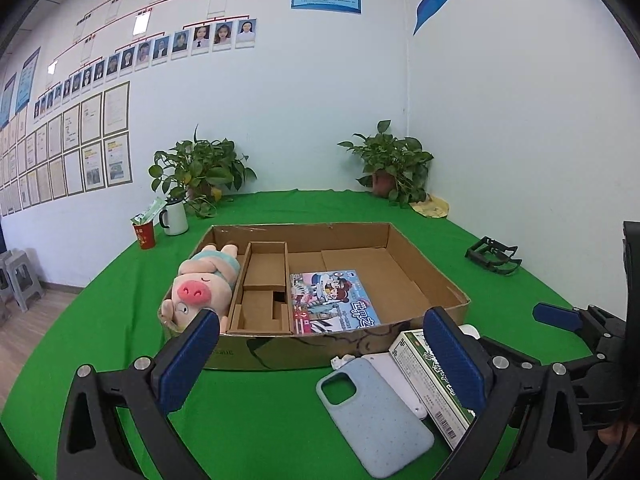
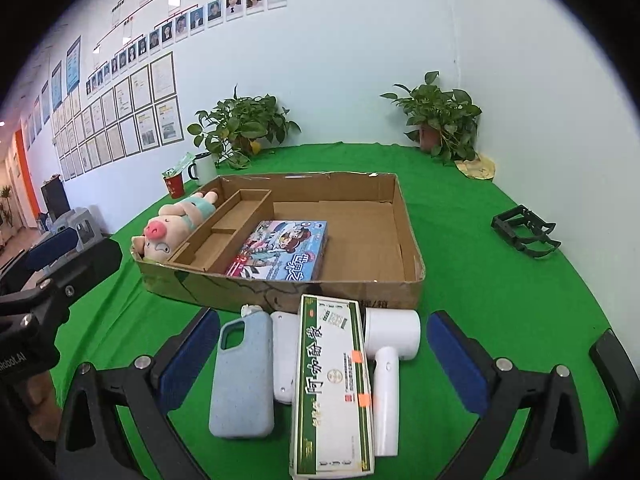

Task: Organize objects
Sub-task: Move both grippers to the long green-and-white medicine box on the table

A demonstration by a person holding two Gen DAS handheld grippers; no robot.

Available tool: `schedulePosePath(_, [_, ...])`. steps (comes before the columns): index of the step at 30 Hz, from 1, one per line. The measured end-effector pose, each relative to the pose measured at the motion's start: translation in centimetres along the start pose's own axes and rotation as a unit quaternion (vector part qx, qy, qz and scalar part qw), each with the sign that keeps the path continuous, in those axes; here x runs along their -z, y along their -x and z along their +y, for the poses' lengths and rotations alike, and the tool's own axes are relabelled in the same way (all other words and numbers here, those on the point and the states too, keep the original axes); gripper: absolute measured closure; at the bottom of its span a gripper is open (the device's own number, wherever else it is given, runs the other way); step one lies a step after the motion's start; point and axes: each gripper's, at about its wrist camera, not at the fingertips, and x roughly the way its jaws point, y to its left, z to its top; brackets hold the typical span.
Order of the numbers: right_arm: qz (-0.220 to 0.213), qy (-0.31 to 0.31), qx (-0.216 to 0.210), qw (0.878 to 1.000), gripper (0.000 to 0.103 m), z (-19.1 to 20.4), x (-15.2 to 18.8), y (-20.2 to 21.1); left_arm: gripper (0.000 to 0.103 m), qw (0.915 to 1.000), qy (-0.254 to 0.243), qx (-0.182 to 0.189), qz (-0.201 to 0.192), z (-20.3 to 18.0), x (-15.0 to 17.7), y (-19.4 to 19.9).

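A shallow cardboard box (image 1: 448, 284) (image 2: 410, 248) sits on the green table. In it lie a plush pig (image 1: 200, 284) (image 2: 176, 222) at the left, a cardboard divider (image 1: 264, 280) and a colourful picture book (image 1: 334, 300) (image 2: 280, 250). In front of the box lie a light blue phone case (image 1: 374, 412) (image 2: 242, 376), a white flat device (image 2: 284, 354), a green-and-white carton (image 2: 334, 388) (image 1: 434, 384) and a white hair dryer (image 2: 390, 356). My left gripper (image 1: 320, 364) is open and empty above the phone case. My right gripper (image 2: 324, 364) is open and empty around the row of items.
A white mug (image 1: 175, 216) and a red cup (image 1: 144, 234) with packets stand at the back left. Two potted plants (image 1: 200, 168) (image 1: 394, 164) stand at the back. A black folding frame (image 1: 494, 256) (image 2: 524, 232) lies at the right.
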Motion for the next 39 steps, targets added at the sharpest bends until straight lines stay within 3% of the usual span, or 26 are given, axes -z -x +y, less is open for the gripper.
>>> schedulePosePath(7, [-0.001, -0.002, -0.001, 1.000, 0.000, -0.1, 1.1, 0.7, 0.005, 0.9997, -0.005, -0.023, 0.013, -0.3, 0.5, -0.1])
schedulePosePath(12, [-0.013, 0.007, -0.011, 1.000, 0.000, -0.3, 1.7, 1.4, 0.034, 0.9986, -0.006, -0.038, 0.036, 0.4, 1.3, -1.2])
schedulePosePath(14, [-0.016, 0.008, -0.022, 1.000, 0.000, -0.6, 2.1, 1.6, 0.035, 0.9980, -0.008, -0.046, 0.042, 1.0, 1.8, -1.6])
schedulePosePath(16, [-0.009, 0.003, -0.046, 0.999, 0.000, -1.3, 2.7, 1.5, 0.030, 0.9984, 0.000, -0.036, 0.044, 1.8, 2.2, -1.9])
schedulePosePath(17, [-0.003, 0.001, -0.055, 0.998, 0.000, -1.5, 3.1, 1.3, 0.019, 0.9983, 0.004, -0.033, 0.047, 2.1, 2.4, -2.0])
schedulePosePath(20, [0.034, -0.025, -0.076, 0.996, 0.000, -2.7, 4.5, 0.0, 0.000, 0.9981, 0.012, -0.030, 0.053, 3.0, 3.0, -2.5])
schedulePosePath(26, [0.086, -0.073, -0.125, 0.986, 0.000, -3.4, 6.4, -1.6, 0.001, 0.9941, 0.036, 0.020, 0.100, 3.5, 5.0, -4.2])
schedulePosePath(30, [0.104, -0.053, -0.121, 0.986, 0.002, -2.2, 6.7, -2.2, 0.001, 0.9915, 0.042, 0.039, 0.117, 3.3, 5.9, -4.9])
schedulePosePath(39, [0.150, -0.046, -0.101, 0.982, 0.029, -1.9, 7.8, -3.8, 0.001, 0.9893, 0.044, 0.054, 0.128, 3.2, 6.4, -5.0])
